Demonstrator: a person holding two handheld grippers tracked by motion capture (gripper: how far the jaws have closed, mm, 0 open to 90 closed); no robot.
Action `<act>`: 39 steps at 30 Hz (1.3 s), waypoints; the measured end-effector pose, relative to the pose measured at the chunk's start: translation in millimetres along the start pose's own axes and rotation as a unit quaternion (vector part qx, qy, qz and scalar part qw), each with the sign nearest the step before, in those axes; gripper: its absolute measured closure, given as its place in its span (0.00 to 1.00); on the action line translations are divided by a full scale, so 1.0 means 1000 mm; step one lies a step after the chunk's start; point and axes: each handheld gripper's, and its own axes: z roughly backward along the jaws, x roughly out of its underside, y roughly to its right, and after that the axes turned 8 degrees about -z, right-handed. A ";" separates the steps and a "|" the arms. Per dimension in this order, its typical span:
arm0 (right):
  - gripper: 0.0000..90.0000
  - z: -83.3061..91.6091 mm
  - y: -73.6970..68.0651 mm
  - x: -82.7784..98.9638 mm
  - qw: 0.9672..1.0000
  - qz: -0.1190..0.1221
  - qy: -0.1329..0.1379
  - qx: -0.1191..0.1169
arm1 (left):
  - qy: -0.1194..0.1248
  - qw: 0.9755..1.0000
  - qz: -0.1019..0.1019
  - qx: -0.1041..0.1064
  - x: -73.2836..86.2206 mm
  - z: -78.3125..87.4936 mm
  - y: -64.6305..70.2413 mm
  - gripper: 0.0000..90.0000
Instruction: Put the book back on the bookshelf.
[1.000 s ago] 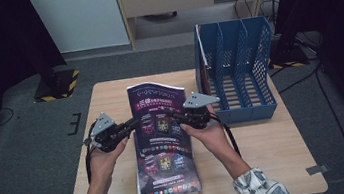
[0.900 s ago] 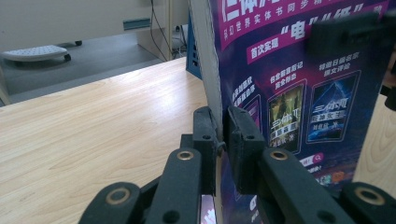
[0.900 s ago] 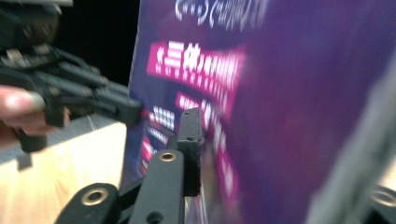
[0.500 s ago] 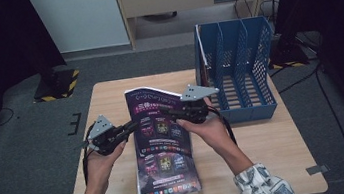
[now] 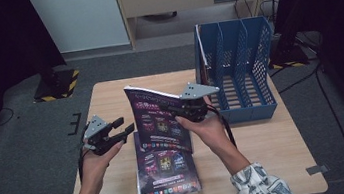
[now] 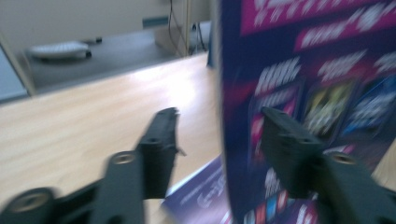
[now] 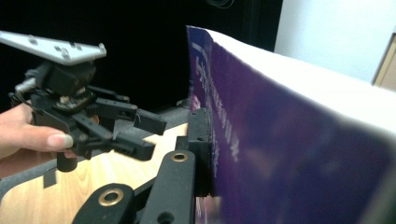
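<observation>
The right gripper (image 5: pixel 174 111) clamps the upper magazine (image 5: pixel 155 117) by its edge, tilting it up, probably for the blue rack (image 5: pixel 236 63); the left gripper (image 5: pixel 123 129) stands wide beside it, holding nothing; another magazine (image 5: pixel 168 175) lies flat below.

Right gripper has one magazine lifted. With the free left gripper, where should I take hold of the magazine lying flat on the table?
Probably its left long edge. The flat magazine lies on the table with that edge bare and nearest the open left gripper. The raised magazine, clamped by the right gripper, overhangs its far end. Come in low from the left, one jaw sliding under the edge.
</observation>
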 end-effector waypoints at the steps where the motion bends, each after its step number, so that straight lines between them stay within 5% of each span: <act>1: 0.92 0.000 0.000 -0.001 1.000 0.001 0.001 0.003 | -0.010 1.000 0.002 -0.013 0.006 0.001 -0.005 0.41; 4: 0.92 0.003 0.000 -0.005 1.000 0.004 0.013 0.008 | -0.058 0.997 0.002 -0.040 0.027 0.000 -0.019 0.29; 6: 0.92 0.004 0.000 -0.009 1.000 0.007 0.020 0.014 | -0.107 0.992 -0.004 -0.067 0.046 -0.005 -0.026 0.23; 10: 0.92 0.004 0.001 -0.011 0.999 0.006 0.027 0.028 | -0.159 0.984 -0.005 -0.075 0.066 -0.015 -0.030 0.14; 14: 0.92 0.003 0.002 -0.014 0.999 0.005 0.035 0.038 | -0.179 0.981 0.014 -0.072 0.076 -0.020 -0.032 0.07; 18: 0.92 0.005 0.002 -0.016 0.998 0.003 0.040 0.047 | -0.207 0.976 -0.006 -0.069 0.085 -0.025 -0.030 0.07; 21: 0.92 0.007 0.002 -0.018 0.998 0.004 0.041 0.050 | -0.206 0.976 0.007 -0.065 0.088 -0.026 -0.032 0.07; 29: 0.92 0.014 0.003 -0.019 0.997 0.003 0.044 0.059 | -0.230 0.971 0.008 -0.067 0.096 -0.032 -0.032 0.06; 39: 0.92 0.027 0.002 -0.018 0.997 -0.001 0.042 0.064 | -0.210 0.976 0.015 -0.058 0.101 -0.035 -0.030 0.01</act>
